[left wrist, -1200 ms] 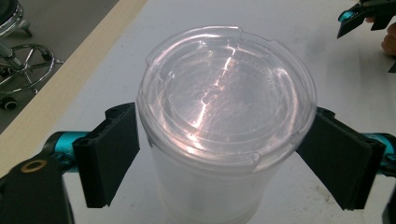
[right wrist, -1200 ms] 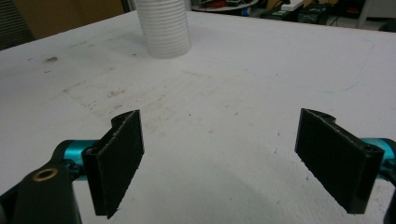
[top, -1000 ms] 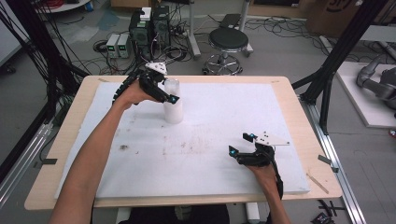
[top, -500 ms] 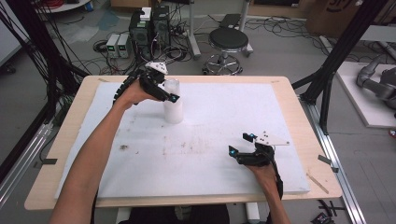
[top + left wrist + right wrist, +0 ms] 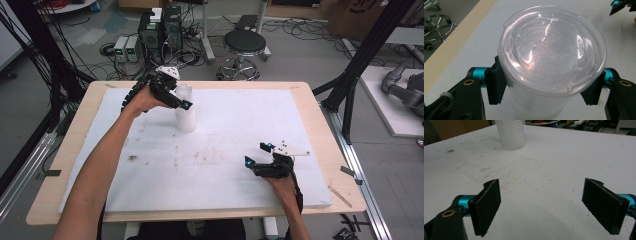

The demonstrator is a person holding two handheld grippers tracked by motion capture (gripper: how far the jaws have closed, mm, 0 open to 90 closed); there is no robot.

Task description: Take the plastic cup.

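Observation:
A translucent plastic cup (image 5: pixel 551 50) tops a ribbed white cup stack (image 5: pixel 185 115) that stands on the white board toward the back left. My left gripper (image 5: pixel 179 99) reaches over it from the left. Its jaws have just been closing, and the black pads (image 5: pixel 496 82) now press on both sides of the cup just under its rim, so the left gripper (image 5: pixel 546 86) is shut on it. My right gripper (image 5: pixel 256 154) rests near the front right, well apart from the stack. In the right gripper view the right gripper (image 5: pixel 549 205) stands open with bare board between its pads, and the cup stack (image 5: pixel 511 133) rises farther off.
A white board (image 5: pixel 225 170) with faint stains covers most of the wooden table (image 5: pixel 325 140). Behind the table are a stool (image 5: pixel 245 45), computer boxes (image 5: pixel 160 27) and cables on the floor. Black frame legs stand at both sides.
The left gripper's jaws have closed in onto the top of the cup stack. Both hands have kept their places, and the right gripper stays open.

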